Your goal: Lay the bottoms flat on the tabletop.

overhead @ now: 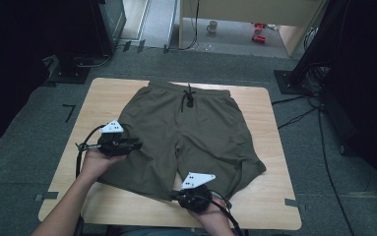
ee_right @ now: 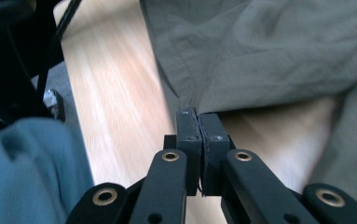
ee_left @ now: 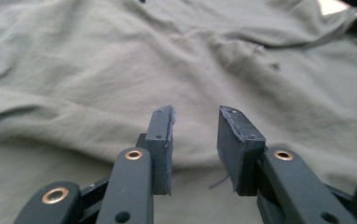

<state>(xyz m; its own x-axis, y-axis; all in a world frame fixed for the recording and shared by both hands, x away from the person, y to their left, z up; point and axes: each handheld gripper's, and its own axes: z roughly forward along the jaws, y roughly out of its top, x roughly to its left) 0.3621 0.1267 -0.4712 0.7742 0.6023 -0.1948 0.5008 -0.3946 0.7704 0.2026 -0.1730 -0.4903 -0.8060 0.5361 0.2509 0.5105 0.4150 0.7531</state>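
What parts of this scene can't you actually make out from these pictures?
- Whether the right gripper pinches the shorts: its shut tips sit at the hem in the right gripper view, and the contact is unclear.
- Table under the shorts: covered by fabric in the high view.
- Mug and red items on the floor: too small in the high view.
- Left gripper: open over the fabric; height above it unclear.

Cloth, wood, plastic and rubber surfaces.
Shorts [overhead: 196, 132]: olive woven cloth, matt, softly creased; dark cord drawstring [overhead: 188, 98]. Table [overhead: 274, 196]: pale wood-grain top, smooth, faint sheen. Left tool [ee_left: 195, 140] and right tool [ee_right: 198, 128]: matt black plastic arms, brass-coloured rivets, dull grey rubbery pads with rough edges.
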